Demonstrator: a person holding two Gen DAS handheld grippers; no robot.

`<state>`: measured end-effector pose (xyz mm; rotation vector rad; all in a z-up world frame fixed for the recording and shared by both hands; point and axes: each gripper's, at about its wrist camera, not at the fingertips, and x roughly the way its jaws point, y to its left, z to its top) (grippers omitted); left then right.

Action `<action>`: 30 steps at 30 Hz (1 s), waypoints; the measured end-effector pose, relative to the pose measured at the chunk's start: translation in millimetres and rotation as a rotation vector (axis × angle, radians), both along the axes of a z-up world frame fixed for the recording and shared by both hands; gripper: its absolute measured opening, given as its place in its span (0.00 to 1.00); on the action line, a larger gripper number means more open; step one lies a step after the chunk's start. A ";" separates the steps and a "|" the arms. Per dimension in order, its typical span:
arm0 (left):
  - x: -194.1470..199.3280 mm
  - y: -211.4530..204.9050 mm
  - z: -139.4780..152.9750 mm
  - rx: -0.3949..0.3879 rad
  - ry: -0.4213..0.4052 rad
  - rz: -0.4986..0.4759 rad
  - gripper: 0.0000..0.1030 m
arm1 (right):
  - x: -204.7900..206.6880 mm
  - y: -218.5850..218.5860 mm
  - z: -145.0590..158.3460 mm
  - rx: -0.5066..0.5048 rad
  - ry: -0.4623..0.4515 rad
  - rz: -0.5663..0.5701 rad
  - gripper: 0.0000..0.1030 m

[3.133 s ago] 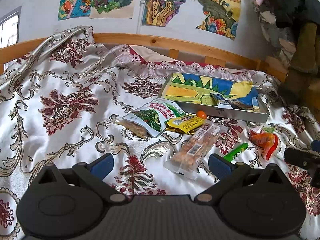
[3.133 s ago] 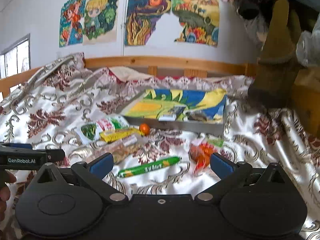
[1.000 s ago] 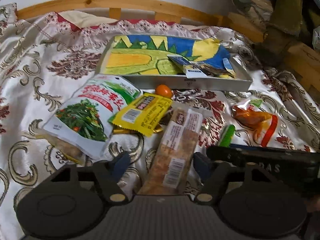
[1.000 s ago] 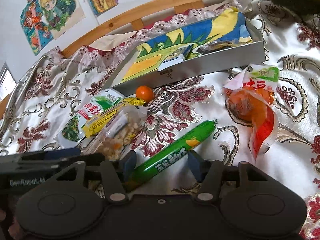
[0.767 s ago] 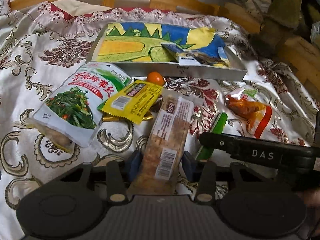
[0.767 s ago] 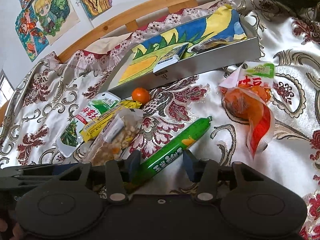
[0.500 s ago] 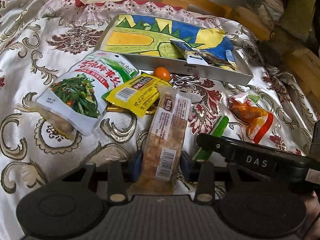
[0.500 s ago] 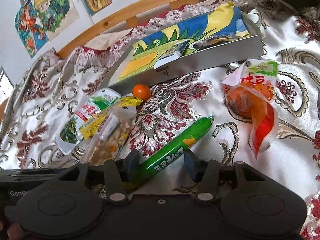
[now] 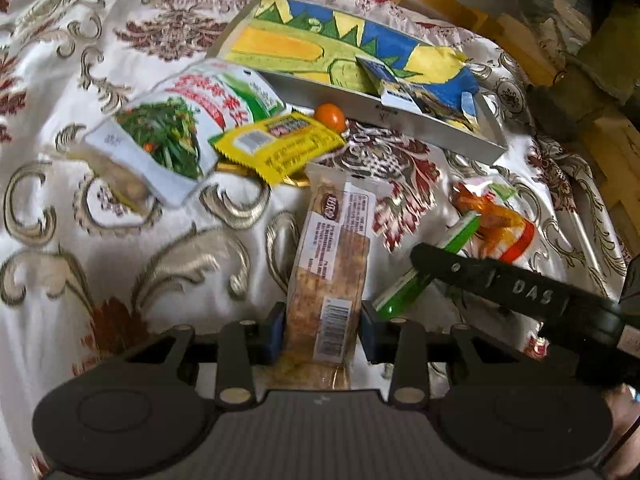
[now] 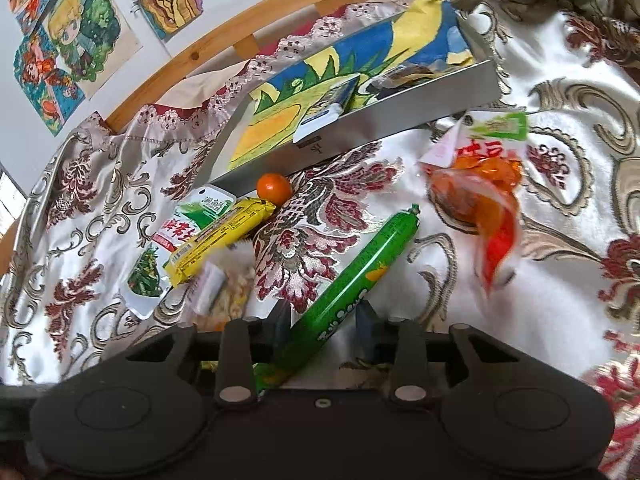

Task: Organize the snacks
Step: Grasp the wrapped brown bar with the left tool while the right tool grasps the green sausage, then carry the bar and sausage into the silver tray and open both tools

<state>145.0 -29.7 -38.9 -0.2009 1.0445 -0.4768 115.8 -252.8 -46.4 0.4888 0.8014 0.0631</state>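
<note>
My left gripper (image 9: 320, 330) is shut on the near end of a long clear cracker pack (image 9: 334, 256) lying on the patterned cloth. My right gripper (image 10: 320, 326) is shut on the near end of a green sausage stick (image 10: 356, 276), which also shows in the left wrist view (image 9: 428, 268) under the right gripper's black body. A silver tray (image 9: 400, 110) lined with a colourful drawing stands beyond and holds a few packets (image 9: 396, 90); it also shows in the right wrist view (image 10: 400, 120).
On the cloth lie a green-and-white vegetable pouch (image 9: 180, 132), a yellow packet (image 9: 280, 146), a small orange fruit (image 9: 330, 116) and an orange-red snack bag (image 9: 496, 220). A wooden bed rail (image 10: 240, 36) runs behind, with drawings (image 10: 68, 52) on the wall.
Both grippers came down onto the snacks and their jaws closed, the left on the cracker pack, the right on the green sausage stick. The views have tilted closer to the cloth.
</note>
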 end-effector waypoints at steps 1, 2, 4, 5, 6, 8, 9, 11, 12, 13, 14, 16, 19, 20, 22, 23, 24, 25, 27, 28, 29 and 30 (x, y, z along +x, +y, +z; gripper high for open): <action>-2.0 -0.1 0.8 0.001 0.006 -0.001 0.39 | -1.9 -2.3 3.3 0.006 0.002 0.002 0.33; -3.7 0.0 1.4 0.003 0.008 -0.001 0.39 | -4.6 -5.4 8.0 0.012 -0.004 0.000 0.32; -6.1 0.3 2.6 0.006 0.011 0.000 0.39 | -8.8 -10.0 17.2 0.005 -0.021 -0.005 0.27; -6.8 0.9 3.3 0.004 0.013 0.001 0.39 | -10.4 -12.2 22.3 0.000 -0.031 -0.007 0.26; -7.2 1.5 3.8 0.003 0.015 0.003 0.39 | -11.8 -14.3 26.9 -0.006 -0.041 -0.006 0.24; -7.7 1.8 4.4 0.002 0.017 0.007 0.39 | -12.9 -17.9 33.5 -0.021 -0.052 -0.004 0.23; -7.9 2.1 4.6 0.002 0.018 0.009 0.39 | -13.7 -19.0 36.6 -0.032 -0.057 -0.002 0.22; -7.8 2.4 4.3 0.003 0.016 0.012 0.39 | -15.4 -21.6 44.9 -0.052 -0.071 0.002 0.21; -7.6 2.2 4.0 0.003 0.014 0.012 0.39 | -15.8 -22.9 50.1 -0.060 -0.080 0.011 0.19; -7.2 1.9 3.3 0.005 0.012 0.012 0.39 | -14.3 -23.2 54.5 -0.072 -0.083 0.018 0.19; -7.0 1.7 2.8 0.005 0.010 0.010 0.39 | -13.6 -22.7 59.8 -0.096 -0.083 0.029 0.19; -6.7 1.0 1.7 0.007 0.003 0.000 0.39 | -13.1 -20.7 68.5 -0.144 -0.092 0.061 0.19; -6.2 -0.2 0.4 0.005 -0.008 -0.009 0.39 | -11.4 -16.7 67.3 -0.180 -0.078 0.096 0.19; -6.1 -0.8 -0.1 0.004 -0.012 -0.010 0.39 | -10.2 -15.2 62.3 -0.176 -0.069 0.101 0.19; -6.0 -1.7 -0.6 0.002 -0.023 -0.011 0.39 | -6.8 -9.8 49.6 -0.168 -0.056 0.105 0.19; -5.6 -1.5 -1.1 -0.001 -0.027 -0.011 0.39 | -4.8 -6.8 43.9 -0.165 -0.062 0.107 0.18; -5.1 -1.4 -1.6 -0.006 -0.029 -0.009 0.39 | -1.2 -3.9 39.4 -0.160 -0.073 0.111 0.18; -4.4 -1.1 -2.2 -0.010 -0.027 -0.008 0.39 | 2.8 0.7 36.3 -0.164 -0.082 0.114 0.18; -3.2 -0.3 -3.2 -0.018 -0.025 -0.007 0.39 | 10.5 9.5 30.5 -0.192 -0.089 0.127 0.18; -2.9 0.3 -3.5 -0.022 -0.026 -0.006 0.39 | 13.4 14.0 27.3 -0.209 -0.092 0.135 0.19; -2.1 0.7 -4.0 -0.025 -0.027 -0.005 0.40 | 15.6 17.1 23.1 -0.218 -0.093 0.143 0.19; -1.7 0.8 -4.3 -0.028 -0.028 -0.003 0.40 | 17.0 18.5 18.2 -0.213 -0.083 0.148 0.19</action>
